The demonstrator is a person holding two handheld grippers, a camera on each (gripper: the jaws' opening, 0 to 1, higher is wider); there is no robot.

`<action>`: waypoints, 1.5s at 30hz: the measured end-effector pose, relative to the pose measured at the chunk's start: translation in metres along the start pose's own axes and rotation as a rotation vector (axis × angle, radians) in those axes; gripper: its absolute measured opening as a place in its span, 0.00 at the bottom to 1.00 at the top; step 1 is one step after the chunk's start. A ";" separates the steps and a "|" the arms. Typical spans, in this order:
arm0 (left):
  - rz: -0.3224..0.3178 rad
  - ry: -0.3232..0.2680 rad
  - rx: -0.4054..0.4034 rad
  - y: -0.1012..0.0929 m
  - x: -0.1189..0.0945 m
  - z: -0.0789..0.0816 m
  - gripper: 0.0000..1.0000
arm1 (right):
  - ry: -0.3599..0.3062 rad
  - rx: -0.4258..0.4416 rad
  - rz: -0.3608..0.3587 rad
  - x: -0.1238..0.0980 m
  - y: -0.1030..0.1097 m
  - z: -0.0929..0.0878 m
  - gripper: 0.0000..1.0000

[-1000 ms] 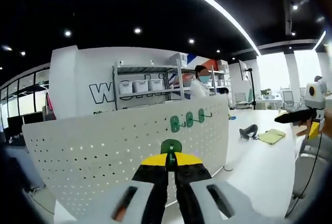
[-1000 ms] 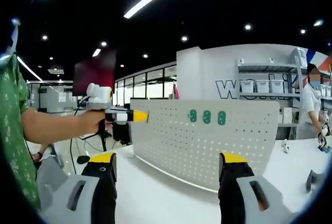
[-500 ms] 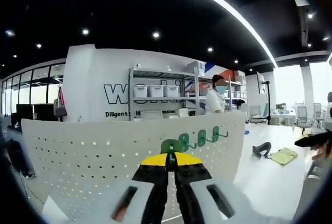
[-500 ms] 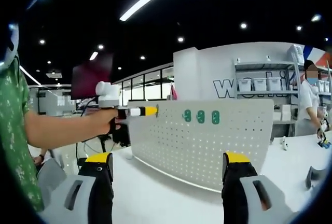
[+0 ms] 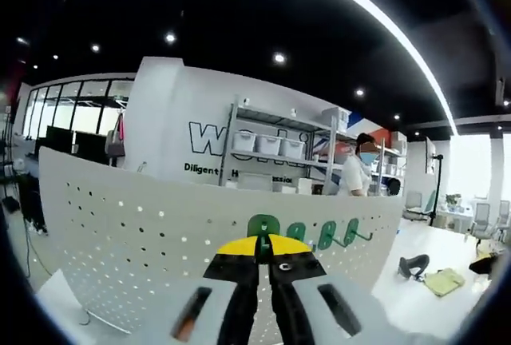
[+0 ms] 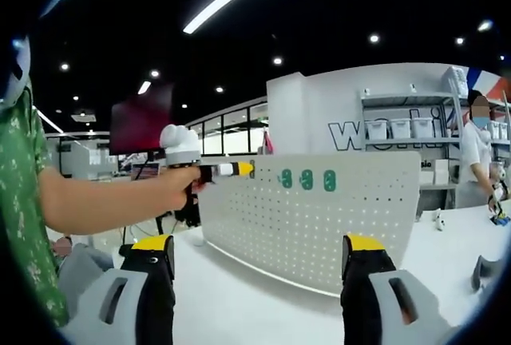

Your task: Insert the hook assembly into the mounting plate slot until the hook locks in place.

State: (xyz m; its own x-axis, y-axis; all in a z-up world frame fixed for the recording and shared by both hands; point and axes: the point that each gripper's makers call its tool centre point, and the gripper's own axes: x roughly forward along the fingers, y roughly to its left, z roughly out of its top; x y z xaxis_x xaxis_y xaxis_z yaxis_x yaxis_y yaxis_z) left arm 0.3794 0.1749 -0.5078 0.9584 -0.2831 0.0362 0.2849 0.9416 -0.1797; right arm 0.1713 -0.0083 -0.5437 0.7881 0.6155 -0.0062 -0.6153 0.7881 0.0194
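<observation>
Left gripper (image 5: 264,247) closer, hook (image 5: 261,228) at pegboard (image 5: 120,233)

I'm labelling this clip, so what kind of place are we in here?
Probably an open-plan office or lab used as a workshop: metal shelving with storage bins, a white worktable bearing a pegboard mounting plate, and large lettering on the wall.

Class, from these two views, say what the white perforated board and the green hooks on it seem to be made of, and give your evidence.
White perforated board: probably painted sheet metal, going by its thin edge, even punched holes and smooth matte white face; plastic cannot be ruled out.
Green hooks: likely moulded plastic, uniformly coloured with a slight sheen and rounded edges, though coated metal is possible.
</observation>
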 end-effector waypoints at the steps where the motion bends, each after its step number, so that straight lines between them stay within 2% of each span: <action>1: 0.017 -0.004 0.000 0.001 0.003 0.000 0.03 | 0.000 0.000 0.001 0.000 0.000 0.000 0.88; 9: 0.044 0.004 0.012 -0.005 0.018 -0.007 0.03 | 0.005 0.010 -0.002 -0.001 -0.005 -0.004 0.88; 16: 0.066 0.008 0.010 0.000 0.027 -0.010 0.03 | 0.007 0.016 -0.003 0.001 -0.006 -0.005 0.87; 33: 0.101 0.008 -0.002 0.005 0.038 -0.012 0.04 | 0.014 0.024 0.005 0.004 -0.004 -0.006 0.86; 45: 0.109 0.026 0.075 0.002 0.040 -0.015 0.04 | 0.005 0.034 -0.001 0.004 -0.005 -0.004 0.85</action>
State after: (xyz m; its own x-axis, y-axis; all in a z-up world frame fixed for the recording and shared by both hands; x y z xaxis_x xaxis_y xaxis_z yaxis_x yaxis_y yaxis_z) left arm 0.4182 0.1627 -0.5211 0.9833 -0.1818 -0.0048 0.1803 0.9778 -0.1067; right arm 0.1772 -0.0103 -0.5477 0.7886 0.6148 -0.0112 -0.6135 0.7879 0.0538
